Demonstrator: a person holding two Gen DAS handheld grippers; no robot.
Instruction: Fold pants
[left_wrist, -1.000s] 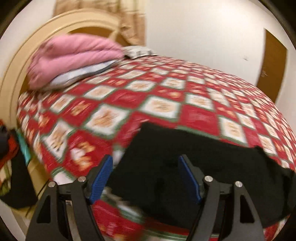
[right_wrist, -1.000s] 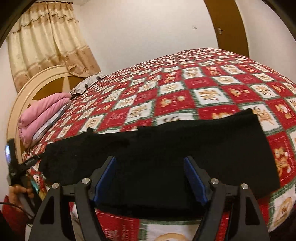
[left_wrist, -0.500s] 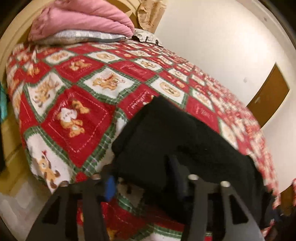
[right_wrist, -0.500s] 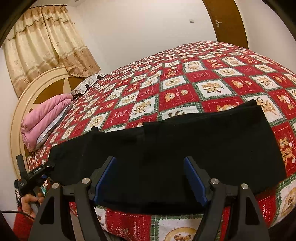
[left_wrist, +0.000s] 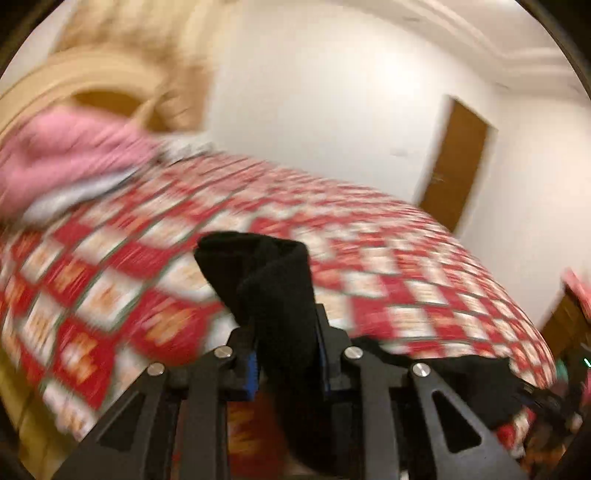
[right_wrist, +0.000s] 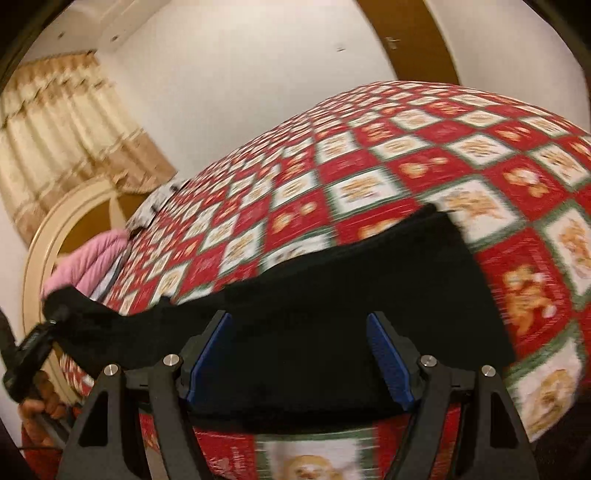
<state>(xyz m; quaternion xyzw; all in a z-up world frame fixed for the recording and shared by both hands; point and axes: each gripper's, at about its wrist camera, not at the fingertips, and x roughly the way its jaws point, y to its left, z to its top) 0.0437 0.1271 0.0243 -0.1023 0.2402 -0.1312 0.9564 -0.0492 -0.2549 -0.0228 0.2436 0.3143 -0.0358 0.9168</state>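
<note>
The bed (right_wrist: 424, 155) carries the black pants (right_wrist: 351, 295), spread just ahead of the right gripper (right_wrist: 299, 354), whose jaws stand spread and empty. The left gripper (left_wrist: 286, 354), jaws just closing, pinches a bunched end of the pants, raised off the bed.

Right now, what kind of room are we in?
Most likely a bedroom: a big bed with a red checked quilt, an arched headboard with pink bedding folded by it, and curtains behind.
</note>
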